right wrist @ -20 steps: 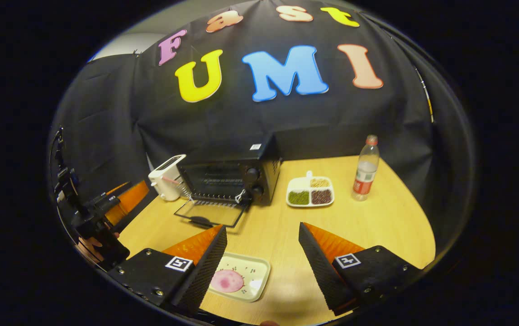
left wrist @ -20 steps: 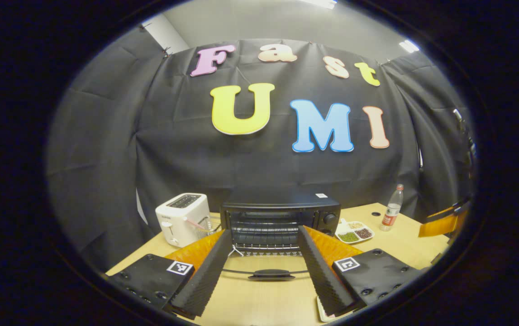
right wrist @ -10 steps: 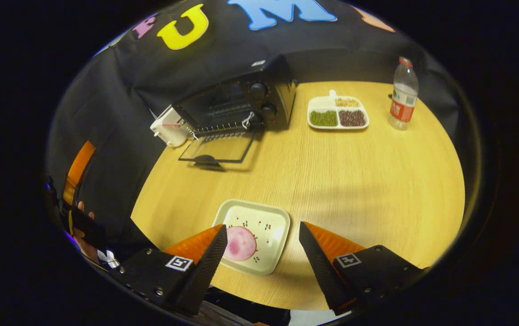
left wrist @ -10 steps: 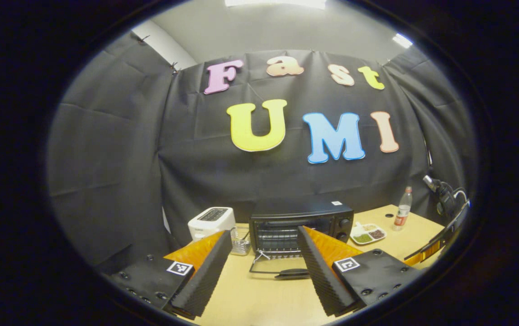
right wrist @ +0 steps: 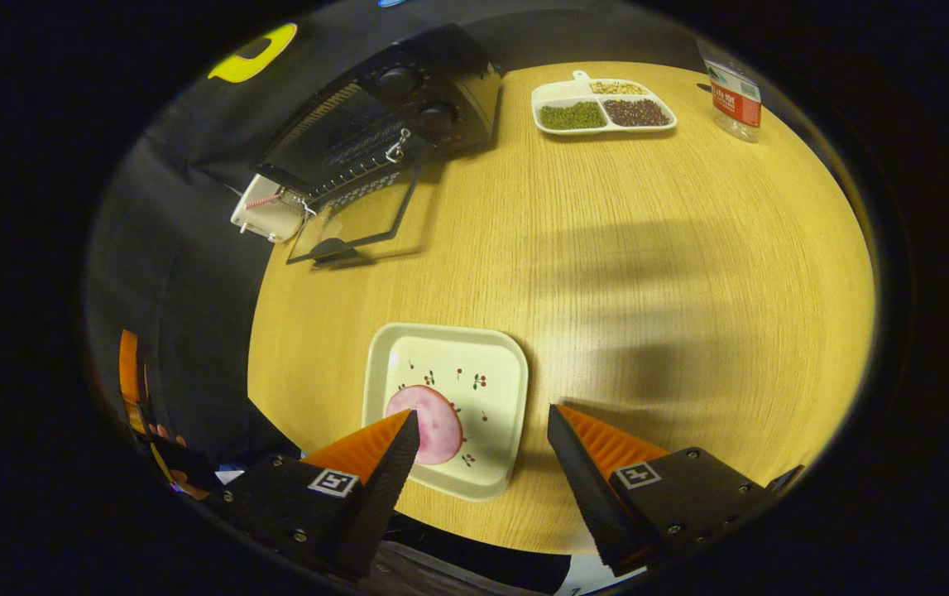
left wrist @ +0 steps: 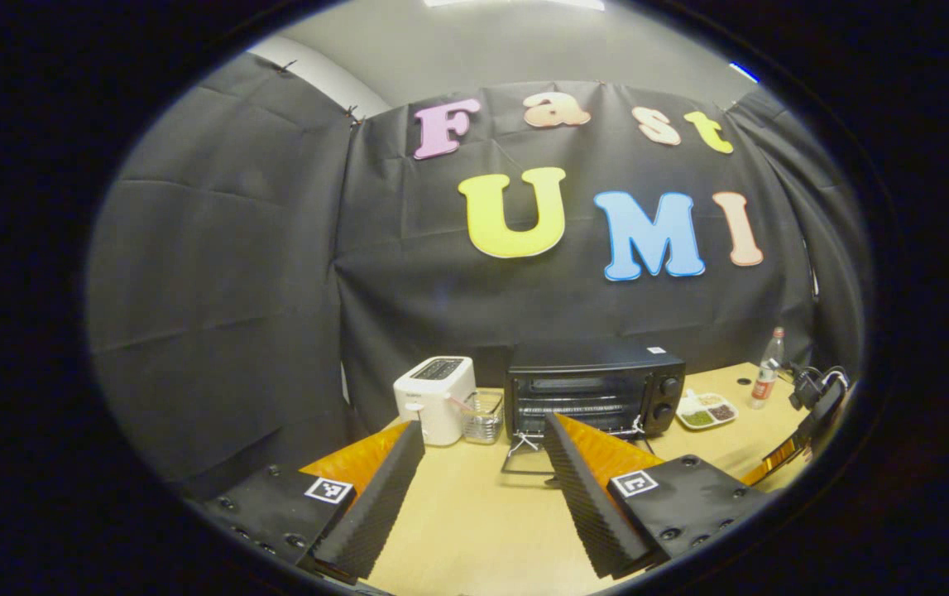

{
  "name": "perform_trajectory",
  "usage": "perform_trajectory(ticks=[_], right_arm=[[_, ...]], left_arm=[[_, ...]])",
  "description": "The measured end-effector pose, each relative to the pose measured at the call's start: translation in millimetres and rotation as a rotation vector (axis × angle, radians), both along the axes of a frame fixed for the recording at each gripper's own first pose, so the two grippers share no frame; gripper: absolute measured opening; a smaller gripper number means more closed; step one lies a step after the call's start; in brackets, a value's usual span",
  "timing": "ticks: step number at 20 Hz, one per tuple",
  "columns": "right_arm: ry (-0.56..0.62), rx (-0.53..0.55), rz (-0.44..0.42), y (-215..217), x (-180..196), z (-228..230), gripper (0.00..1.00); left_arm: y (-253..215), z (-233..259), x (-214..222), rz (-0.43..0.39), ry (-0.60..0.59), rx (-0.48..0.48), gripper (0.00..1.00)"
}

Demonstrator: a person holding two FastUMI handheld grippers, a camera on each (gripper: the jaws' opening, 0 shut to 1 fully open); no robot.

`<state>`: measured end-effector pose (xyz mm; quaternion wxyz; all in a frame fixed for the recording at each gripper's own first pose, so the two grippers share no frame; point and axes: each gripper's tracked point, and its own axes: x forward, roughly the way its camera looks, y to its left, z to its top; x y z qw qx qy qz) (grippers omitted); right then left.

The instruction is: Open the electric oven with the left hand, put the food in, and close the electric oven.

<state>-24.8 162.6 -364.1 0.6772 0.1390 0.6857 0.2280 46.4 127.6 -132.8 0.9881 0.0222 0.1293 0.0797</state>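
The black electric oven (left wrist: 594, 389) (right wrist: 375, 124) stands at the table's back with its glass door (right wrist: 354, 223) folded down flat. A pink round slice of food (right wrist: 424, 424) lies on a square white plate (right wrist: 482, 364) near the front edge. My right gripper (right wrist: 482, 451) hangs open above the plate, one finger over the food's edge, touching nothing. Well back from the oven, over the table's left front, my left gripper (left wrist: 482, 463) is open and holds nothing.
A white toaster (left wrist: 434, 397) and a small clear container (left wrist: 484, 414) sit left of the oven. To the oven's right are a divided dish of beans (right wrist: 602, 103) and a water bottle (right wrist: 732, 95). The wooden table (right wrist: 648, 273) spreads between oven and plate.
My left gripper has pulled back and leftward from the open oven, which now looks smaller and farther. My right gripper has tilted down and come closer over the plate with the food.
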Motion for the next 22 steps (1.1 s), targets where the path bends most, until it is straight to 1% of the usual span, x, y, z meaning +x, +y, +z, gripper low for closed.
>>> perform_trajectory(ticks=[1, 2, 3, 4, 5, 6, 7, 8, 9, 10, 11, 12, 13, 14, 15, 18, 19, 20, 22], right_arm=[[0.023, 0.002, 0.001, 1.7, -3.3, -1.7, 0.85], [0.051, 0.006, 0.005, 4.1, -6.9, -5.8, 0.87], [0.074, 0.003, 0.011, 4.7, -10.1, -8.1, 0.86], [0.092, -0.012, 0.03, 3.3, -15.1, -12.8, 0.76], [0.086, -0.019, 0.028, 4.3, -16.6, -18.0, 0.86], [0.091, -0.049, 0.023, 0.1, -13.8, -20.3, 0.66], [0.09, -0.046, 0.016, 1.5, -11.9, -23.4, 0.47], [0.1, -0.044, 0.017, -0.2, -14.3, -21.8, 0.41], [0.106, -0.043, 0.023, -0.5, -13.6, -22.0, 0.4], [0.117, -0.042, 0.028, 0.5, -14.8, -22.2, 0.4], [0.112, -0.085, 0.041, -6.5, -16.5, -29.9, 0.4], [0.111, -0.097, -0.006, -13.6, -9.3, -28.1, 0.4], [0.129, -0.084, 0.002, -13.4, -8.4, -37.2, 0.04], [0.118, -0.073, -0.006, -14.0, -6.1, -31.8, 0.01], [0.122, -0.067, -0.001, -16.4, -0.8, -21.3, 0.02], [0.113, -0.025, -0.004, -13.7, -4.7, -28.2, 0.0], [0.111, -0.006, -0.018, -13.0, -3.7, -29.0, 0.0], [0.121, 0.026, -0.032, -11.1, -5.3, -27.2, 0.0], [0.139, 0.074, -0.089, -12.6, -5.3, -22.0, 0.0]], left_arm=[[3.6, 0.0, -0.5, 0.008, 0.002, -0.003, 0.98], [7.8, -0.3, -0.4, 0.016, 0.0, -0.003, 0.92], [10.7, -0.7, -0.8, 0.023, -0.001, -0.002, 0.96], [13.2, -1.6, 0.5, 0.027, 0.0, -0.003, 1.0], [15.8, -4.0, 1.5, 0.031, -0.001, -0.009, 1.0], [16.2, -5.2, 3.9, 0.033, -0.001, -0.015, 1.0], [18.0, -6.8, 3.5, 0.036, -0.001, -0.018, 0.92], [18.6, -8.0, 5.5, 0.037, -0.003, -0.019, 0.92], [18.3, -9.2, 7.1, 0.036, -0.002, -0.021, 0.92], [18.2, -10.7, 9.0, 0.037, -0.001, -0.024, 0.98], [18.4, -10.7, 10.7, 0.038, -0.004, -0.027, 1.0], [18.4, -10.8, 13.0, 0.038, -0.005, -0.032, 0.98], [19.1, -11.1, 12.3, 0.038, -0.007, -0.035, 0.98], [20.6, -9.2, 13.5, 0.039, -0.01, -0.037, 0.98], [20.0, -12.1, 14.7, 0.039, -0.009, -0.039, 0.98], [22.2, -12.9, 16.9, 0.042, -0.008, -0.044, 0.98], [23.0, -11.6, 18.3, 0.042, -0.011, -0.047, 0.95], [23.3, -8.1, 18.9, 0.042, -0.015, -0.049, 0.98], [27.3, -5.0, 21.3, 0.043, -0.021, -0.041, 0.98]])
